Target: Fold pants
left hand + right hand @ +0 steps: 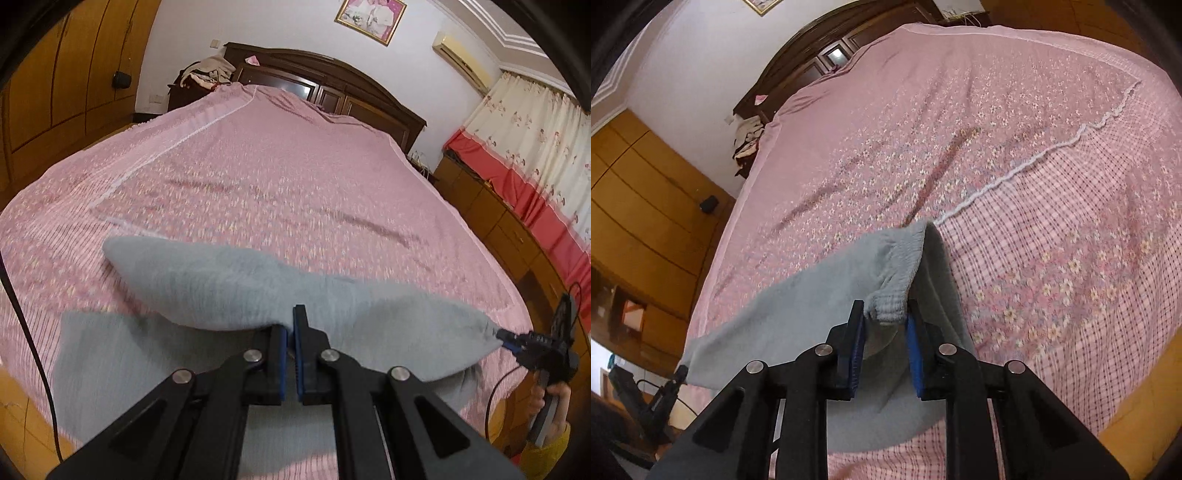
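Note:
Grey pants (207, 280) hang stretched between my two grippers above the pink bedspread (277, 177). My left gripper (291, 321) is shut on a fold of the grey cloth near its middle edge. Off to the right, my right gripper (504, 338) pinches the far end of the pants, held by a hand in a yellow sleeve (550, 406). In the right wrist view, the ribbed elastic waistband (894, 295) sits clamped between the blue pads of my right gripper (886, 317). The pants (812, 295) run down-left to the left gripper (679, 371). More grey cloth lies on the bed below.
The bed (1034, 184) has a dark wooden headboard (332, 77) with a pile of clothes (210, 72) beside it. A wooden wardrobe (66, 74) stands on the left, low cabinets (491, 221) and curtains (535, 147) on the right. A black cable (22, 295) hangs at the left.

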Demonstrator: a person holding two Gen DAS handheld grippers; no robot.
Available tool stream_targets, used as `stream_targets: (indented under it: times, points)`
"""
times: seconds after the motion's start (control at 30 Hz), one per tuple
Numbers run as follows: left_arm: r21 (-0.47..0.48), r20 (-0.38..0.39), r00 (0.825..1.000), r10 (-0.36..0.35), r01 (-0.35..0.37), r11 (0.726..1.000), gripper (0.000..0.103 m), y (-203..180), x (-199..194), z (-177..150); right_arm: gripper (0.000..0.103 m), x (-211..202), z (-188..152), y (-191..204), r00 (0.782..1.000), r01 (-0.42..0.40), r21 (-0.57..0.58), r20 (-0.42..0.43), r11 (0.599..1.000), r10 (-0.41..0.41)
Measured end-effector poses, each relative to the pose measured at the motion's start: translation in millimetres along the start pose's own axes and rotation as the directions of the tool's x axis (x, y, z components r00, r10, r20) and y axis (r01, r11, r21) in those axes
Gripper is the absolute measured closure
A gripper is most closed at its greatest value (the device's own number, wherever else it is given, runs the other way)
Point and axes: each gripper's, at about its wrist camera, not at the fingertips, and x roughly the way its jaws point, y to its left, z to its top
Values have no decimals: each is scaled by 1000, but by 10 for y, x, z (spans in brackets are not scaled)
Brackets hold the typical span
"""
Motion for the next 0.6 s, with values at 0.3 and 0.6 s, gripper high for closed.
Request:
stream_targets:
  times: [0.3,0.6]
  points:
    - [10,-80,997,-1,2,1000,100,51,-156,-582,81,-290,-299,-98,1000,8,-26,22,1000,-7]
    - [4,-204,978,42,-42,999,100,195,191,-997,81,-139,-439,-284,998,58,-37,-11,998,-59]
